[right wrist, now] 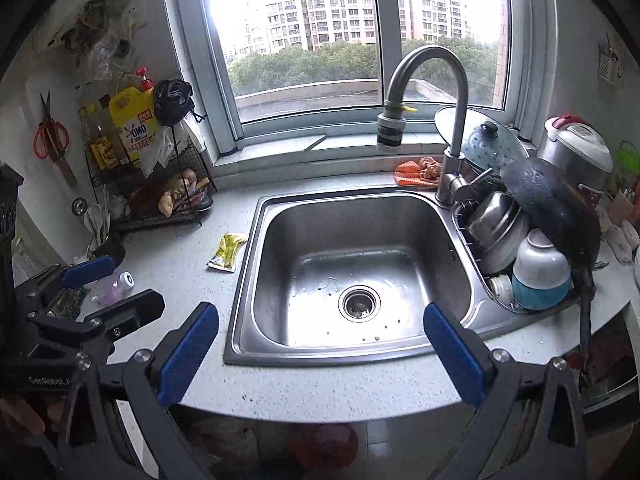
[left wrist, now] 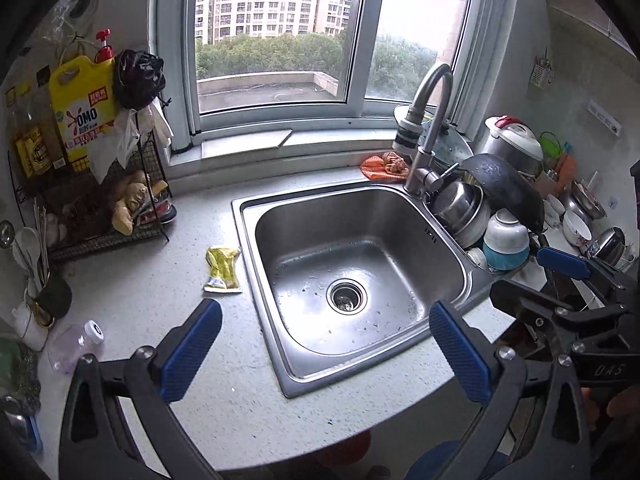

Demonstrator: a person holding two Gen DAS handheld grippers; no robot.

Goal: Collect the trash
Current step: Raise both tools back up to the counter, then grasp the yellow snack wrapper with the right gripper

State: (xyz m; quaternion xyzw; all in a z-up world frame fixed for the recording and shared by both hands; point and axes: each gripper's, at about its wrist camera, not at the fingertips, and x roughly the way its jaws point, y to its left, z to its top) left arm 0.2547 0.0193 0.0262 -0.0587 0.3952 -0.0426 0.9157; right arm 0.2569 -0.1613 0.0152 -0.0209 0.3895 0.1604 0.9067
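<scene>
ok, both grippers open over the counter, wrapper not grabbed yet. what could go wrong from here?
1. The yellow wrapper lies flat on the counter right beside the sink rim; a sloppy pinch could slide it into the basin.
2. The clear plastic bottle lies on its side near the left gripper; a bump may roll it.
3. The right gripper works close to the stacked dishes and black pan.

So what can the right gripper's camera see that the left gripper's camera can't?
Only the right wrist view shows the red-handled scissors hanging on the wall, and the glass pot lid in full, with the left gripper at the left edge.

Only the left wrist view shows the white bowl and the metal dishes at the far right, with the right gripper at the right edge.

Both show the sink, the faucet, the yellow wrapper left of the sink, the clear plastic bottle and the yellow detergent jug.
</scene>
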